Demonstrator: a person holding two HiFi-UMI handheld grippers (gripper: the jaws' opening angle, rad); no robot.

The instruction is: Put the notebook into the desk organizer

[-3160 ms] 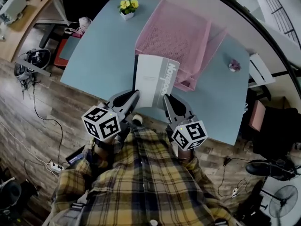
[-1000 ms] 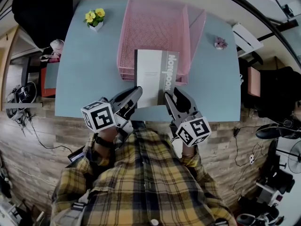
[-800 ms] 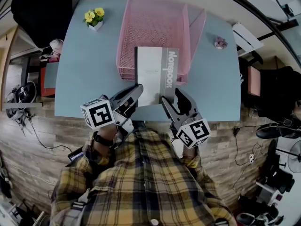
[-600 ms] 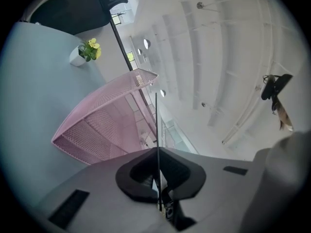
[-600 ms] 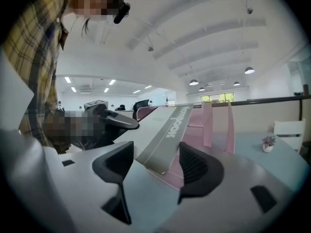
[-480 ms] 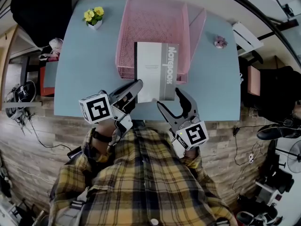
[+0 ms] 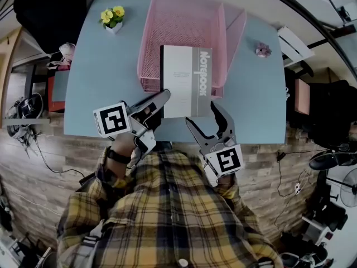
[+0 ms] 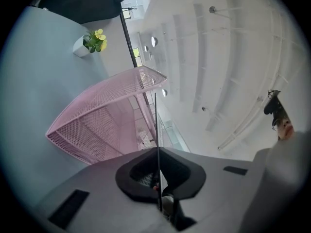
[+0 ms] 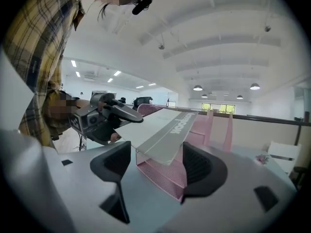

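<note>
A grey-and-white notebook [image 7: 181, 82] lies lengthwise across the front rim of the pink mesh desk organizer [image 7: 184, 21]. Its far half is over the tray and its near end sticks out toward the person, above the blue table [image 7: 106, 77]. It is not yet down inside the tray. From the right gripper view the notebook [image 9: 160, 125] slopes above the organizer's front corner [image 9: 165, 176], but whether it rests on the rim cannot be told.

The left tongs [image 7: 163, 96] are clenched on the notebook's near left corner. In the left gripper view the two jaws meet on the cover, which shows only as a thin dark line [image 8: 156, 125] running up between them, with the organizer [image 8: 97, 125] beyond. The right gripper view shows those left tongs [image 9: 138, 119] pinching that same corner.

The right tongs [image 7: 201, 112] are opening at the notebook's near right corner, with jaws spread wide. In their own view [image 9: 156, 161] the notebook's near edge sits in the gap, and neither pad touches it.

A small pot of yellow flowers [image 7: 112, 18] stands at the table's far left, well apart from the organizer, and a small pinkish trinket [image 7: 263, 50] sits to the right of it.
</note>
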